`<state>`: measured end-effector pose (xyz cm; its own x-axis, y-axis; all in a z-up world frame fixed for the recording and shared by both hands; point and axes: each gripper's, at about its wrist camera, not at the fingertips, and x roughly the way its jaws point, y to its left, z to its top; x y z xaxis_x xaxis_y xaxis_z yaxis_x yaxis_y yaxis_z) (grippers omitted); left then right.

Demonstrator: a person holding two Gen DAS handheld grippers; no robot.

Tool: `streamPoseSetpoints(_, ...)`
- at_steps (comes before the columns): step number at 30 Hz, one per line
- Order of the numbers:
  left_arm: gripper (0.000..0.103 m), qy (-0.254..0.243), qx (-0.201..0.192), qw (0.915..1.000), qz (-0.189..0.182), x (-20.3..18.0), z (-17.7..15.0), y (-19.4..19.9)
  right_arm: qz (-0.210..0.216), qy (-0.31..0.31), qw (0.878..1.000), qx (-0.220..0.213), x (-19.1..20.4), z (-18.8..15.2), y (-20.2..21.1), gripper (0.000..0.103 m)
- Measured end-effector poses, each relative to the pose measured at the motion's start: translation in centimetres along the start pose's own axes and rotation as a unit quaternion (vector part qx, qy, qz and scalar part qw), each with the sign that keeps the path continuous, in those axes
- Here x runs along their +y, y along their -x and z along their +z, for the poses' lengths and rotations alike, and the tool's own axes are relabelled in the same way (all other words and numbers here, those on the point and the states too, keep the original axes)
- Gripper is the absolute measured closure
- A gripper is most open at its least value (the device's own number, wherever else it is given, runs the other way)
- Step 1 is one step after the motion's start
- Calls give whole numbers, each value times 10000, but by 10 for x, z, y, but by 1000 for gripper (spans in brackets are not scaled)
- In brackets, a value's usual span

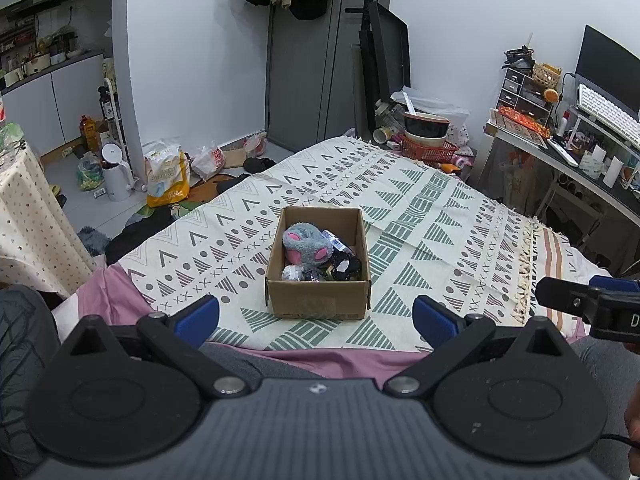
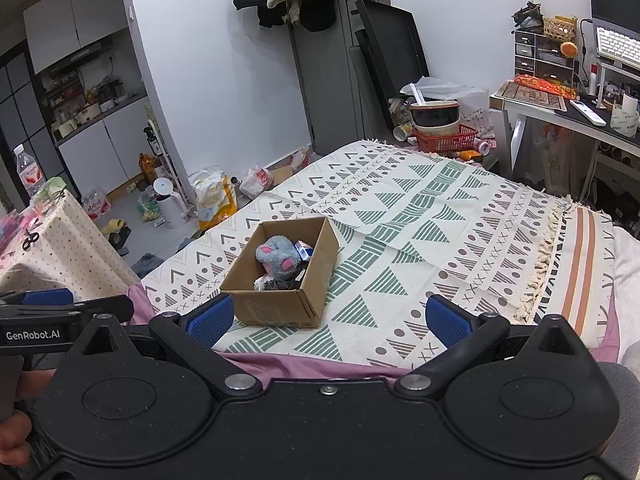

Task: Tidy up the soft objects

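The open brown cardboard box [image 1: 318,264] sits on the patterned bedspread [image 1: 420,216], holding a grey plush toy with pink patches [image 1: 306,245]. It lies straight ahead of the left gripper [image 1: 316,316] and ahead-left of the right gripper [image 2: 328,320]; both jaws spread wide, empty.

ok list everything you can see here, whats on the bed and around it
cardboard box: one, brown, open, on the patterned blanket
plush toy: one, grey with pink patches, inside the box
other small items: several, mostly dark, inside the box beside the plush; too jumbled to count
patterned blanket: one, cream with green and grey shapes, spread over the bed
pink sheet: one, under the blanket at the near edge
red basket: one, beyond the bed's far end, bowls stacked in it
white kettle: one, on the floor left of the bed
left gripper: blue pads, open, empty
right gripper: blue pads, open, empty
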<state>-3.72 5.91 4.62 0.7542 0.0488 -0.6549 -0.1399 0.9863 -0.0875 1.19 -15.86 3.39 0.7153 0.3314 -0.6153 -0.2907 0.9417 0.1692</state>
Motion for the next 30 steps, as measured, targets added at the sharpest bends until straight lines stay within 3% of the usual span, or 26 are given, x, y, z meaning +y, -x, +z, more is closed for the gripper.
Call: streamPoseSetpoints(30,1,-20,24,10000,-27,-1,1,-2,-26,18,9999,103,1,-1,-6,0)
